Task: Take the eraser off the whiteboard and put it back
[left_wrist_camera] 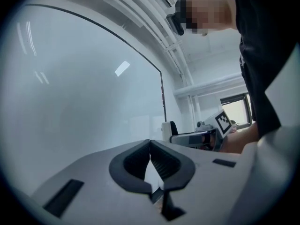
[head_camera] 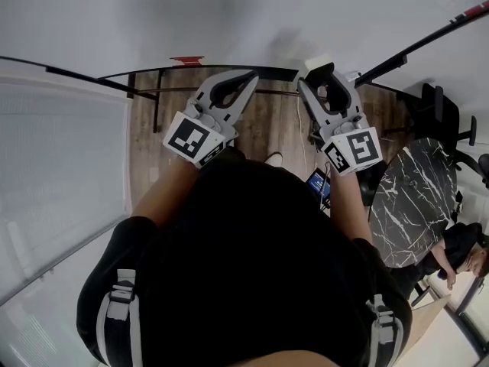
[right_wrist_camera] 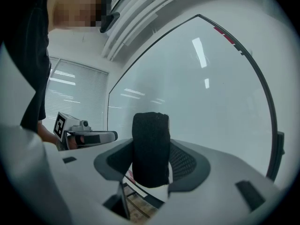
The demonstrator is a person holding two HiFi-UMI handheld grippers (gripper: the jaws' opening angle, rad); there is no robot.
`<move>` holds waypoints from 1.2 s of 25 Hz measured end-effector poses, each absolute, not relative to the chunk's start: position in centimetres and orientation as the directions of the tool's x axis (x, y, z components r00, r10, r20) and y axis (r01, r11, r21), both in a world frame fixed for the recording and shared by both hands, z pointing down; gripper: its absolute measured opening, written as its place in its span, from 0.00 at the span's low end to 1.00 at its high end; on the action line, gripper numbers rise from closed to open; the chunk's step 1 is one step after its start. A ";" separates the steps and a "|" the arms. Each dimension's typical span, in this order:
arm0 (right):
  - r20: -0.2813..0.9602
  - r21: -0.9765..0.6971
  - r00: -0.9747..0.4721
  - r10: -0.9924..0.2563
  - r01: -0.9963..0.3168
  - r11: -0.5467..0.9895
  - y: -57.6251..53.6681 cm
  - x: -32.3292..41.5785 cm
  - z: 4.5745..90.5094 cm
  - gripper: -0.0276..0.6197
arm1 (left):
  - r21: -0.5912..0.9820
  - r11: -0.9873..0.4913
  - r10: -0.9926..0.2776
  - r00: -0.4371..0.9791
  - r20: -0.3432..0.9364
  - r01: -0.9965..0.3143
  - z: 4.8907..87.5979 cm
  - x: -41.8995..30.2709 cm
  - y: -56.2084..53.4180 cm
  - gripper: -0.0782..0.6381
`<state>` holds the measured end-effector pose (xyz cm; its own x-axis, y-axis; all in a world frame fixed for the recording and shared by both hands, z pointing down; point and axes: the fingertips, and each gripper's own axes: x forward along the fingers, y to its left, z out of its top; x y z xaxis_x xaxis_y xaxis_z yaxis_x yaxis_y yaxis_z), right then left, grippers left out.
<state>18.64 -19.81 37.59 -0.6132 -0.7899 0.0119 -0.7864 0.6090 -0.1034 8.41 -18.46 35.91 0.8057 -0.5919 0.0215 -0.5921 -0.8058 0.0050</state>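
Right gripper view: right claw (right_wrist_camera: 151,143) is clenched on the eraser (right_wrist_camera: 150,146), one pad on each side. The eraser stands upright in the grip, long axis top to bottom across the claw's line of aim. Its dark felt face looks back along the claw and a strip of white body shows at its lower end. The whiteboard (right_wrist_camera: 206,93) fills everything ahead of the claw.

Left gripper view: left claw (left_wrist_camera: 150,143) is shut tip to tip with nothing between the pads. Off to its right side sits the right claw, with the eraser's white side turned to the board and its felt side away. Whether the eraser touches the board or stands just short of it I can't make out.

Head view: both claws point level at the board from in front of the person. The eraser (head_camera: 315,65) is at the tip of the right claw (head_camera: 318,79), and the left claw (head_camera: 250,76) is beside it, apart.

Judgement: the eraser is off the board and in hand, so the put-back half remains. The board lies dead ahead of the right claw, so the move is a straight push forward, white side leading, then release. The left claw has no part in it.
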 end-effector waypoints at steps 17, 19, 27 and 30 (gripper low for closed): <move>0.028 -0.151 -0.712 -0.702 -0.697 0.701 -17.1 13.6 39.2 0.39 | -0.018 -0.709 -0.704 0.708 0.060 -0.704 36.8 2.9 -15.0 0.11; 0.037 -0.153 -0.715 -0.698 -0.694 0.703 -17.5 11.6 39.3 0.39 | -0.021 -0.706 -0.708 0.704 0.055 -0.708 36.8 0.9 -15.3 0.11; 0.036 -0.124 -0.727 -0.686 -0.684 0.719 -18.7 2.1 37.5 0.39 | -0.031 -0.685 -0.728 0.684 0.041 -0.728 35.8 -8.5 -16.6 0.11; 0.028 -0.113 -0.719 -0.695 -0.693 0.712 -18.4 0.9 36.4 0.39 | -0.049 -0.681 -0.733 0.680 0.030 -0.731 34.5 -10.2 -16.8 0.11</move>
